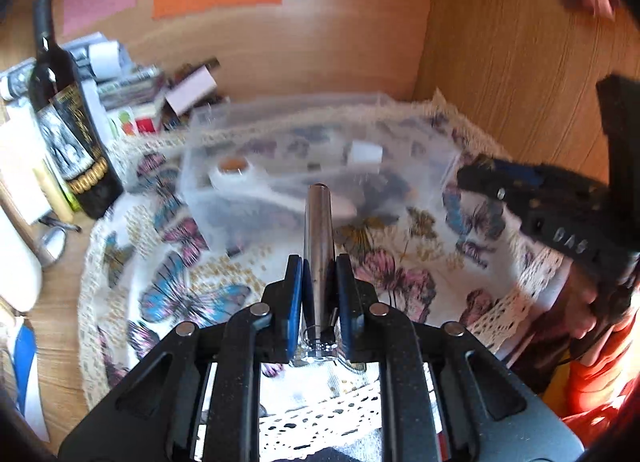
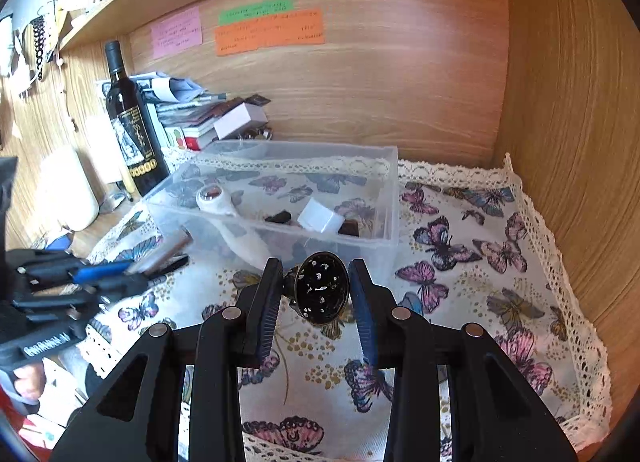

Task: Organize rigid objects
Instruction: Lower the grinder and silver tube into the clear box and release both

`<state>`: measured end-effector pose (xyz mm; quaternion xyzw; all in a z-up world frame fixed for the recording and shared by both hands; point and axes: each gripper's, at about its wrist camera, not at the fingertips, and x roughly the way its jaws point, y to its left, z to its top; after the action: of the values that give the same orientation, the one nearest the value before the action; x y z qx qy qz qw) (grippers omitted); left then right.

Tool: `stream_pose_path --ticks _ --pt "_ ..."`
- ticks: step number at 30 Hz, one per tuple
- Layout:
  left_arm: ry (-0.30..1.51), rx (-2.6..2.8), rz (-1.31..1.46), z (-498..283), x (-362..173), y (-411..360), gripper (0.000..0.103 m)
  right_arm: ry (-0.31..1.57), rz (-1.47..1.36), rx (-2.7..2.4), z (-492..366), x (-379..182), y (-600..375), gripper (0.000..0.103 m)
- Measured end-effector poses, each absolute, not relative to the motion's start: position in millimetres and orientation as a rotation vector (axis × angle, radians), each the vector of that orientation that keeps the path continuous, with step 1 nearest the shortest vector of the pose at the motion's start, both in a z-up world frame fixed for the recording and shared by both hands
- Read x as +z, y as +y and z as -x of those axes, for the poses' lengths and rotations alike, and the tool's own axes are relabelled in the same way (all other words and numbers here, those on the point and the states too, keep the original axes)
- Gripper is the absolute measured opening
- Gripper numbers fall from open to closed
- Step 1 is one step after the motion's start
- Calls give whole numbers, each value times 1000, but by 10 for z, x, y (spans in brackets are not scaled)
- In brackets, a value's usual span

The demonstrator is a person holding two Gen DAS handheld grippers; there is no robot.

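A clear plastic box [image 2: 390,197] stands on the butterfly cloth [image 2: 460,282] and holds a white handled tool [image 2: 224,205], a white block [image 2: 320,217] and small dark pieces. My left gripper [image 1: 319,278] is shut on a metal tube [image 1: 318,234] that points at the box [image 1: 192,181]; it also shows in the right wrist view [image 2: 160,262]. My right gripper [image 2: 316,294] is shut on a black oval ring [image 2: 322,288], just in front of the box; it shows at the right of the left wrist view [image 1: 480,177].
A dark wine bottle [image 2: 128,113] stands at the left beside a pile of books and papers [image 2: 192,113]. Wooden walls close the back and right. Coloured notes [image 2: 268,27] stick to the back wall. A white container [image 2: 72,189] stands at the far left.
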<state>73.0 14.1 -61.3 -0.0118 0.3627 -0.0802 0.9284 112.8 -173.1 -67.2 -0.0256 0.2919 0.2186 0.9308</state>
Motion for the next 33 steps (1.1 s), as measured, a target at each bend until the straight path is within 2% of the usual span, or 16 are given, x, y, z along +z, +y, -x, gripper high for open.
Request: stream_pose_path --ticks 7,14,33 --pt "623 -129 23 -791 -257 253 16 543 61 442 -1205 -504 -1723 31" --pt "582 -128 46 -1090 -105 346 16 511 64 442 -1394 -394 -1641 31" --pt "774 -182 71 -2059 -671 295 16 666 120 524 -2054 -763 -1057 32"
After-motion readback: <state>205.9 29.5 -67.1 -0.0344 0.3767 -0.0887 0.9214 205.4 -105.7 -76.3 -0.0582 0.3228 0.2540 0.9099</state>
